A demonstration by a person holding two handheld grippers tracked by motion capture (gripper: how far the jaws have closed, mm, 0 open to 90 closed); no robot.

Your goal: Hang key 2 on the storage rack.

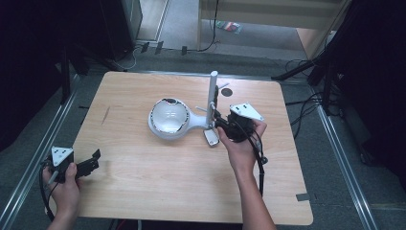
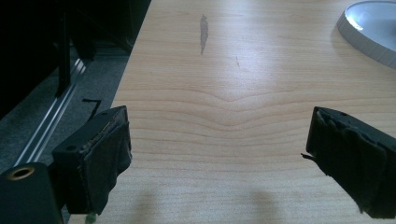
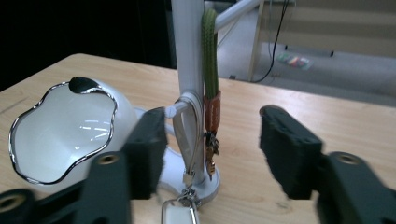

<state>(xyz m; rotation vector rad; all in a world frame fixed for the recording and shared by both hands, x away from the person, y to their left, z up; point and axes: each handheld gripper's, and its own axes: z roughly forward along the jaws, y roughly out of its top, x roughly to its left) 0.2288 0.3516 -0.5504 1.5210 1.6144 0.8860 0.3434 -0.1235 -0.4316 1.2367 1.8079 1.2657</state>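
- The right tongs (image 3: 212,149) are sitting open in the right gripper view, jaws spread to either side of a white post (image 3: 189,70), gripping nothing; a green lanyard (image 3: 210,51) with an orange band is hanging down the post between them, and the open straddle suggests they are lining up to take it.
- A grey strap (image 3: 187,135) with a metal clasp is also dangling from a short peg on the post, ending in a small white tag (image 3: 177,215) just below the jaws; both straps are hanging straight because the pegs are carrying them.
- In the high view, the right hand (image 1: 242,148) is holding the right tongs (image 1: 221,125) at the foot of the post (image 1: 212,98), pointing toward the stand's middle.
- The post is rising from a white stand whose other end is a rounded dish (image 1: 167,117) with a shiny wavy rim, sitting near the middle of the wooden counter (image 1: 143,191).
- The left tongs (image 2: 219,154) are resting wide open over bare wood in the left gripper view, holding nothing, with the dish's edge (image 2: 369,32) far ahead.
- The left hand (image 1: 64,184) is parking the left tongs (image 1: 91,163) at the counter's near left corner, well apart from the stand, apparently idle.
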